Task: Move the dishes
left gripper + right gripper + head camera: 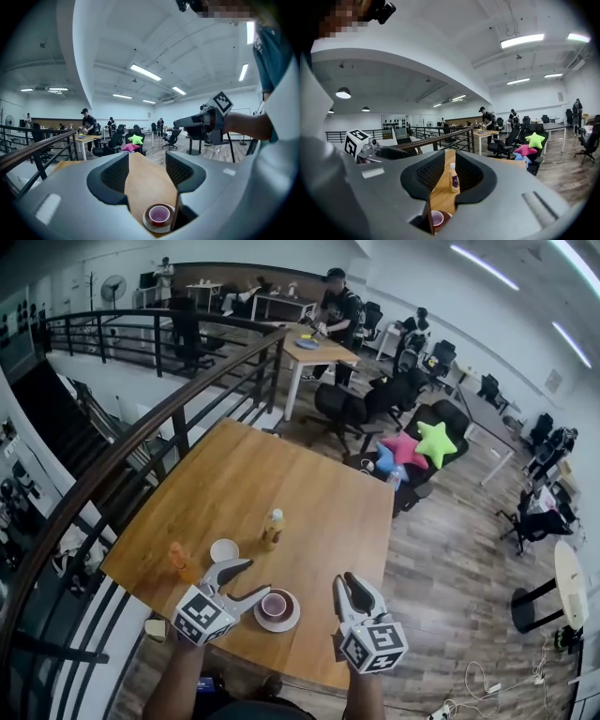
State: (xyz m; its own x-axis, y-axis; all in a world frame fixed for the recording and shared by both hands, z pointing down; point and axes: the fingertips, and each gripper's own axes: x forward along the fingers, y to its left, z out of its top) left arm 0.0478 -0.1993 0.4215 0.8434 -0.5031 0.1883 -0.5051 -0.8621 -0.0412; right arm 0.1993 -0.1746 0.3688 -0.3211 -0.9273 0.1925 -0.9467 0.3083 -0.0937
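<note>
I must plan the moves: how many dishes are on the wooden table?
3. A white bowl sits beyond the left gripper; a cup stands on a saucer between it and the right gripper. Both may hide others.

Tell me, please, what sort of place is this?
Most likely an open-plan office on an upper level: desks and black office chairs fill the room, strip lights run along the ceiling, and a dark railing guards a stairwell.
</note>
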